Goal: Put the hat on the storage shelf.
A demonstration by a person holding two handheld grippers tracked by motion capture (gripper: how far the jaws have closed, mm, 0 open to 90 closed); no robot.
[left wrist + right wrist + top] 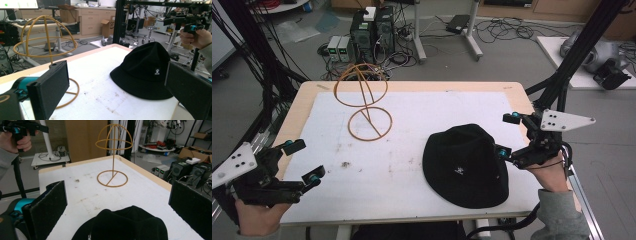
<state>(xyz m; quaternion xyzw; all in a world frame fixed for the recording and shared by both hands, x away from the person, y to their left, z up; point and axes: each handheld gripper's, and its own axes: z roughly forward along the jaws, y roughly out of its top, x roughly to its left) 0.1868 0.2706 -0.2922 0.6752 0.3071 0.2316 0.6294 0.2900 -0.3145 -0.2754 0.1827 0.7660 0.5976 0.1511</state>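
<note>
The work in hand looks like getting the black hat (466,165) onto the wire hat stand (363,102), and the step now is the pickup. The right claw (507,135) hovers just beside the hat's right edge with its jaws spread wide and nothing between them; in the right gripper view the hat's crown (125,223) sits low between the two black pads (47,207). To do this well, the right claw should probably drop onto the brim rather than the crown, since soft cloth bunches and slips if pinched at the dome; a grip on the rim near the bench surface would let the hat hang open for the stand. The left claw (301,161) waits released near the bench's (402,187) left front corner, well apart from the hat, and could take the opposite brim so the opening stays round.

The hat is a black bucket type, soft and matte, with a small white logo patch (157,72) on its side. It lies crown up, brim flat on the white bench cover, toward the right front. The stand is thin tan wire: a ring base, an upright stem and a dome cage on top, standing upright toward the back left, well apart from the hat
</note>
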